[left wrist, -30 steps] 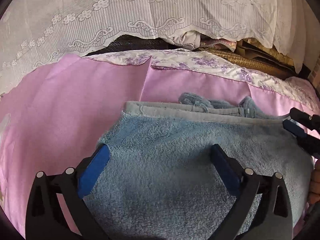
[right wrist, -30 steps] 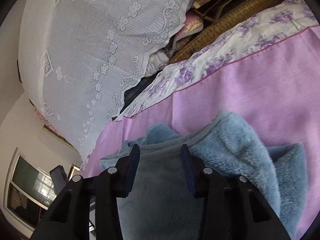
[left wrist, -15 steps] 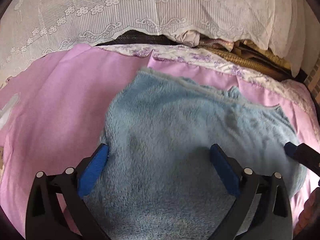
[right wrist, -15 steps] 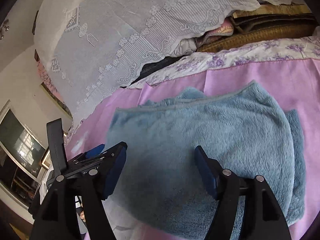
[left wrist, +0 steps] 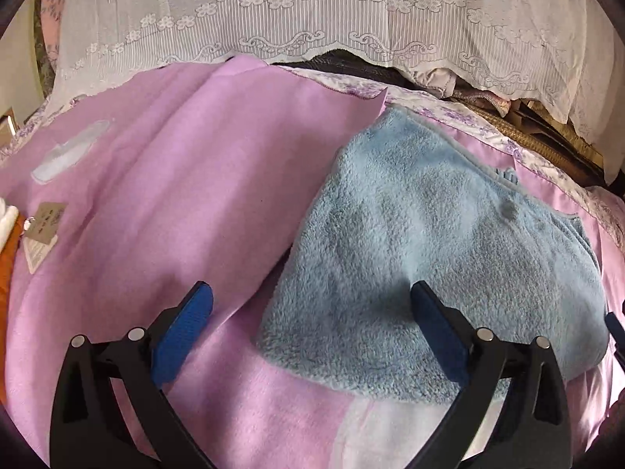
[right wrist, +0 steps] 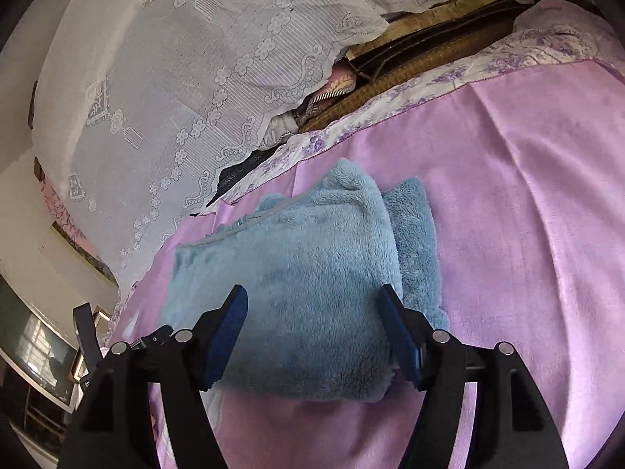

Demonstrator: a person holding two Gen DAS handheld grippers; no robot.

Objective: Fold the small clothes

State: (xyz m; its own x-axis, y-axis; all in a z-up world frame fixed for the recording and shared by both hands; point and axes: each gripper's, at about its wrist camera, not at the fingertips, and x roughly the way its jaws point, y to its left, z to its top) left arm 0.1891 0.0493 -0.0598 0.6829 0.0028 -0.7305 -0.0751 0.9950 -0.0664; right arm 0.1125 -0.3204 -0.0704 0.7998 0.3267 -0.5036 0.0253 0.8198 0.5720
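A fluffy light-blue garment (left wrist: 437, 242) lies folded on the pink blanket (left wrist: 187, 195). In the right wrist view the garment (right wrist: 304, 285) shows a folded layer on top and a lower layer sticking out at its right edge. My left gripper (left wrist: 308, 312) is open and empty, just above the garment's near left corner. My right gripper (right wrist: 316, 324) is open and empty, over the garment's near edge. A part of the left gripper (right wrist: 156, 338) shows at the left in the right wrist view.
A white lace curtain (left wrist: 312, 27) hangs behind the bed. A floral sheet border (right wrist: 422, 93) and stacked woven mats (right wrist: 429, 51) lie at the far edge. A paper tag (left wrist: 43, 226) and an orange cloth (left wrist: 8, 250) lie at far left.
The right gripper opened and let go of the garment, which now lies folded flat. Both grippers have pulled back toward me, and the left one has shifted left.
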